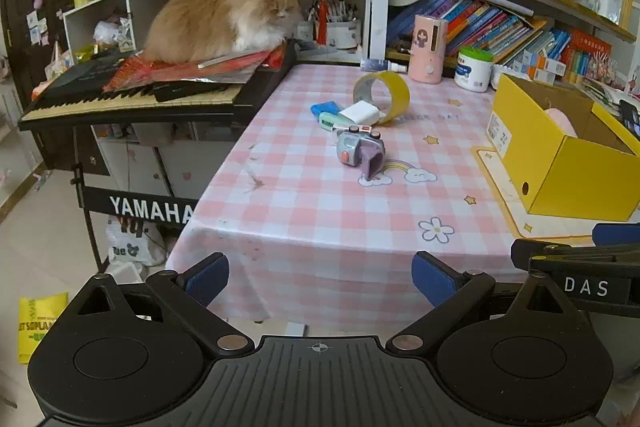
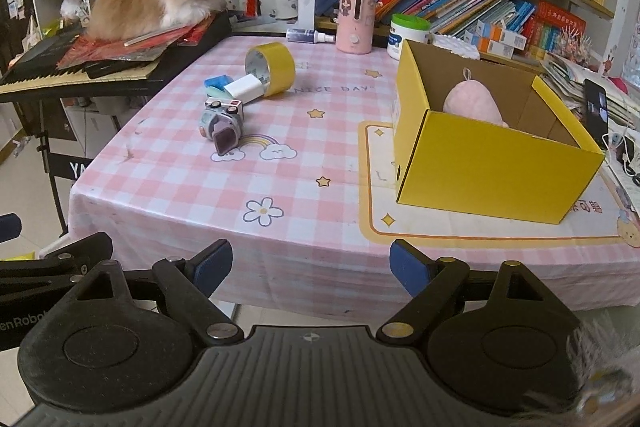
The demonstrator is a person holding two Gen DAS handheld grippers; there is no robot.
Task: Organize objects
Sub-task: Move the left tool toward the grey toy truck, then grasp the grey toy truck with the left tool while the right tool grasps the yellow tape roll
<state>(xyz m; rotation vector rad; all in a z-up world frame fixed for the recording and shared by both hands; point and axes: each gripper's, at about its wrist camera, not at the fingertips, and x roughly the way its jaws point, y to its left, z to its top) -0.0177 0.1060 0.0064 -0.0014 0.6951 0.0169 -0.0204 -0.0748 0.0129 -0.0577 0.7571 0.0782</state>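
Both tongs [image 1: 320,281] [image 2: 311,267] wide, empty, angled tablewards.

Pink plush toy [image 2: 472,103] sits inside yellow box [image 2: 496,171] (tape roll [image 2: 272,67] outside).

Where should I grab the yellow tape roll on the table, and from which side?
Take the yellow tape roll by its wall, one finger inside the hole, one outside. It stands on its rim with the open hole facing the gripper, so probably come from the top, clear of the white block leaning at its base.
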